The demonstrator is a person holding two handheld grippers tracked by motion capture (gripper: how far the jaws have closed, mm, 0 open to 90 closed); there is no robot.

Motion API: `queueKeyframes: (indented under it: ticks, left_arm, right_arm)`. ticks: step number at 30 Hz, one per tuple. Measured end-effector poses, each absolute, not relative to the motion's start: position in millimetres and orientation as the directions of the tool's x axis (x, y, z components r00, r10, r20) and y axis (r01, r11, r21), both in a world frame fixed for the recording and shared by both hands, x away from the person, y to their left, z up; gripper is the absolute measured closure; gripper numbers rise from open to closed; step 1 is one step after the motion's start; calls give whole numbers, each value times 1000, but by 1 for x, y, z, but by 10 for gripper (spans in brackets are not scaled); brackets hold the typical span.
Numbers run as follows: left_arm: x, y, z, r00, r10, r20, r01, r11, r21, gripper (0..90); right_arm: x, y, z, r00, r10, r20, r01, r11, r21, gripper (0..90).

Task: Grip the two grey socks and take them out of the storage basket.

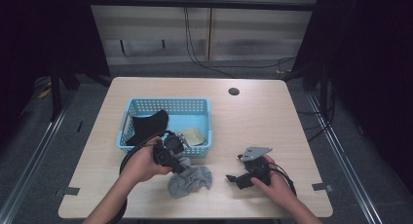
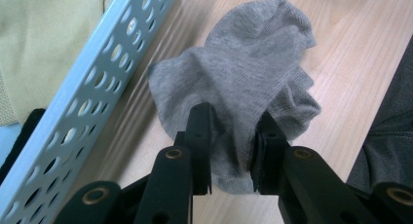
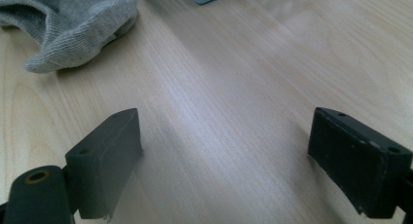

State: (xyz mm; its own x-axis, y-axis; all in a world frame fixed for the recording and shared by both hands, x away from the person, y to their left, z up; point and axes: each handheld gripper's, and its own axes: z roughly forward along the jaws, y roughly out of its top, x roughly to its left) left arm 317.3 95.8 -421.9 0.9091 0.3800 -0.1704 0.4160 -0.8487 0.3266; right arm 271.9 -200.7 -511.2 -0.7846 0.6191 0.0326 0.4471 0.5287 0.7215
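A light wooden table [image 1: 253, 121] with rounded corners has a dark round hole [image 1: 234, 91] near its far edge. A blue perforated basket [image 1: 168, 107] sits left of centre. Just in front of it, touching its near wall, a crumpled grey sock [image 1: 192, 181] lies on the wood.

I sit at a light wooden table with rounded corners [image 1: 258, 117], a dark round cable hole [image 1: 234, 91] near its far edge. Grey floor [image 1: 350, 151] surrounds it. Ahead, black cables [image 1: 195, 53] hang down a pale panelled wall [image 1: 253, 34]; darkness flanks both sides.
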Motion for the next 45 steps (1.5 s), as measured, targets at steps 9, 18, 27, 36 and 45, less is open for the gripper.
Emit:
queueKeyframes:
  ticks: [9, 18, 27, 36, 45]
  left_arm:
    - [318, 94, -426, 906, 381, -182, 422, -843, 333, 708]
    - [317, 96, -429, 889, 410, -202, 457, -813, 360, 582]
    - [316, 102, -429, 872, 443, -211, 490, -787, 375, 351]
    - [308, 115, -429, 862, 462, -209, 506, -768, 393, 283]
    - [299, 128, -427, 855, 473, -213, 518, -756, 400, 263]
  right_arm:
    - [272, -201, -511, -785, 619, 33, 447, 529, 722, 116]
    - [272, -201, -511, -784, 619, 33, 447, 528, 722, 116]
    - [272, -201, -511, -785, 619, 33, 447, 528, 722, 117]
    - [272, -201, -511, -785, 619, 33, 447, 528, 722, 117]
    - [272, -201, -511, -785, 619, 33, 447, 528, 722, 117]
